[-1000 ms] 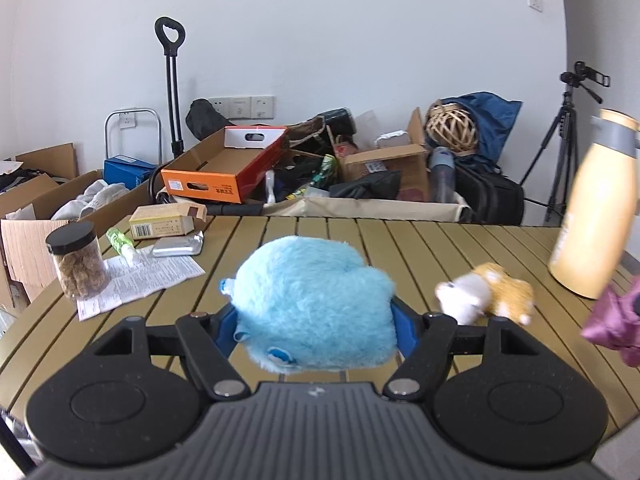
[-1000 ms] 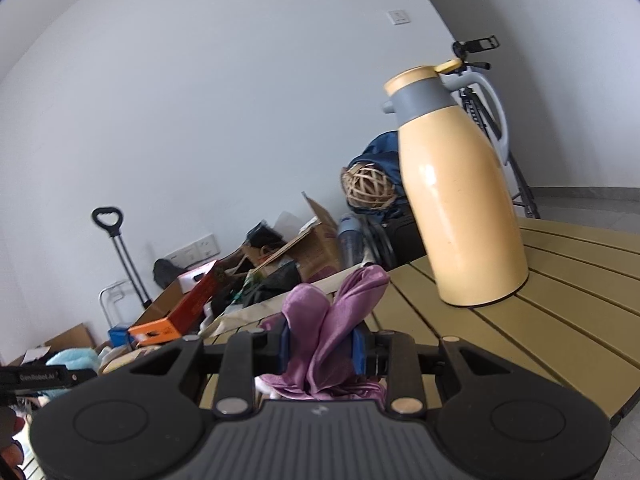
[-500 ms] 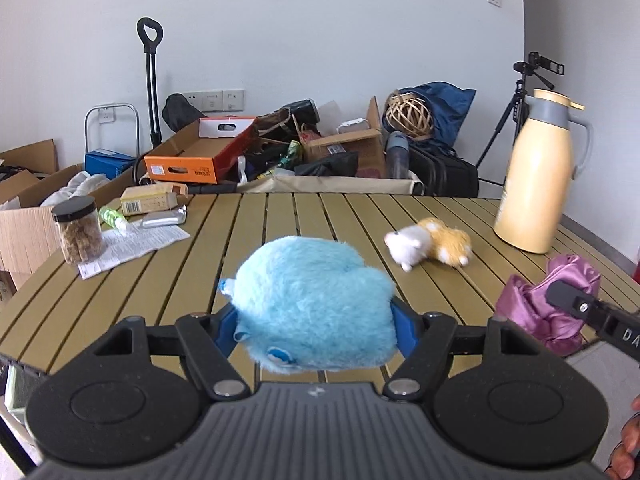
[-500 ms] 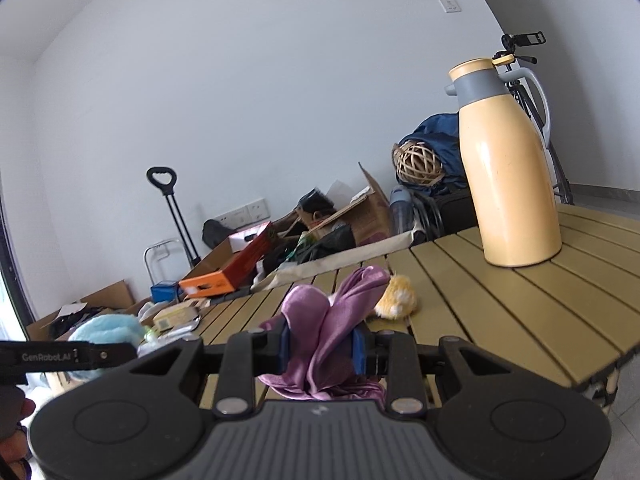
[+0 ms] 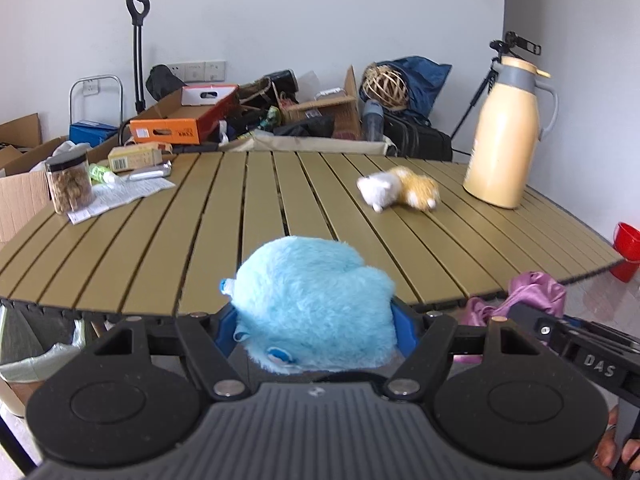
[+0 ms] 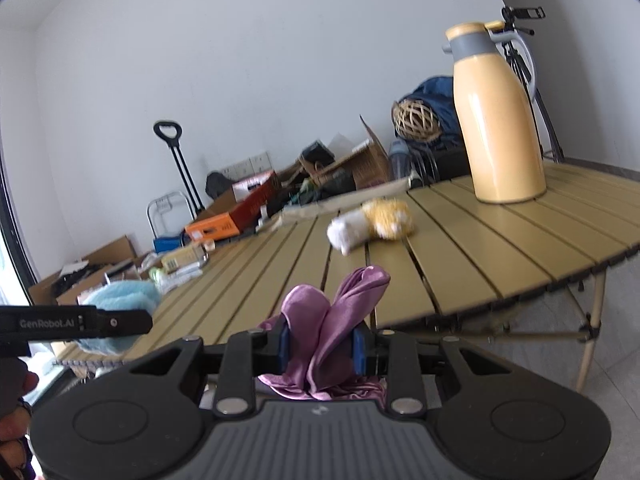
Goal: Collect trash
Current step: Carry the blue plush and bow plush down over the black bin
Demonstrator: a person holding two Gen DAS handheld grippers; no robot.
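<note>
Both grippers loaded at the slatted olive-green table's point(image 5: 280, 208) near edge

Left gripper point(image 5: 316, 322) clamps a fluffy light-blue plush toy point(image 5: 316, 300); right gripper point(image 6: 320, 346) pinches crumpled purple satin cloth point(image 6: 332, 320).

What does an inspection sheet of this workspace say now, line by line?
Surface: slatted table, bare in the middle.
Job's things: blue plush and purple cloth held off the table's near edge.
Clutter: plush toy, yellow jug, jar, papers.
Grippers: left gripper shut on blue plush; right gripper shut on purple cloth.
Cables: nothing seen.
Surroundings: boxes, bags, tripod by the wall.
</note>
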